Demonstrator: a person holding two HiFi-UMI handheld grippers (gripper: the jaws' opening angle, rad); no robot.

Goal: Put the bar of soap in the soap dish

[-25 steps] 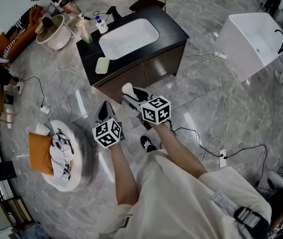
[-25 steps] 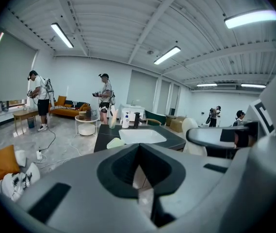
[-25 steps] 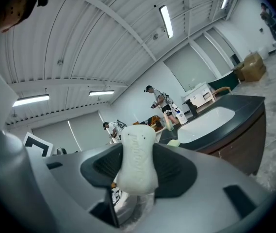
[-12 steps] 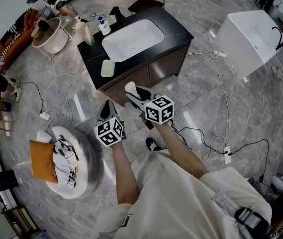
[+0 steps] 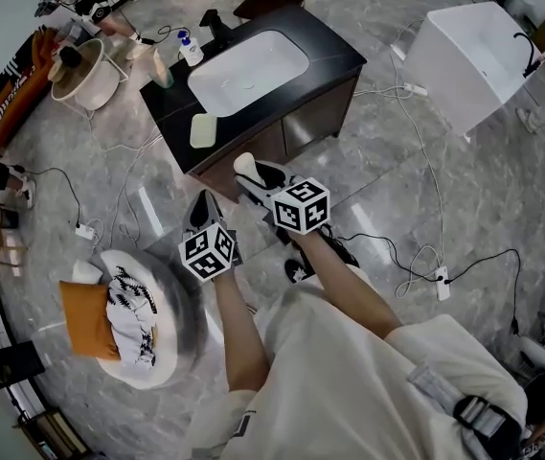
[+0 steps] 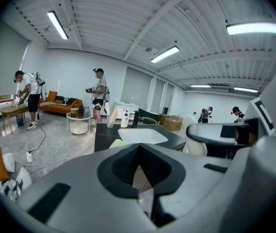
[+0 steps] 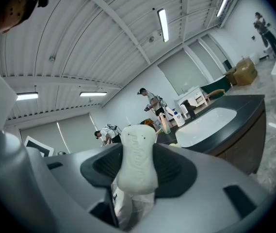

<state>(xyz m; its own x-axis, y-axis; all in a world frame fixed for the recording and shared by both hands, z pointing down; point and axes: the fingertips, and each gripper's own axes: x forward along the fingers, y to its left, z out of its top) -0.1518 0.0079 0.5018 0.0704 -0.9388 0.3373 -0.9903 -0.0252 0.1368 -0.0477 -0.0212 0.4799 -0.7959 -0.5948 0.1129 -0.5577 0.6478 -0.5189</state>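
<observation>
A white bar of soap (image 5: pixel 245 167) stands upright between the jaws of my right gripper (image 5: pixel 250 173), which is shut on it just short of the vanity's front edge. In the right gripper view the soap (image 7: pixel 137 159) fills the gap between the jaws. The pale green soap dish (image 5: pixel 202 129) lies on the black counter (image 5: pixel 334 56), left of the white sink (image 5: pixel 248 70), and shows small in the left gripper view as the soap dish (image 6: pixel 120 142). My left gripper (image 5: pixel 202 207) hangs lower left of the right one, shut with nothing in it.
A pump bottle (image 5: pixel 192 49) and a black faucet (image 5: pixel 216 25) stand behind the sink. A white tub (image 5: pixel 468 60) sits at the right, a round pouf with an orange cushion (image 5: pixel 128 319) at the left. Cables and a power strip (image 5: pixel 442 283) lie on the marble floor.
The head view has shifted a little and the person's feet have stepped. Both grippers keep their places in front of the vanity, the soap still in the right one.
</observation>
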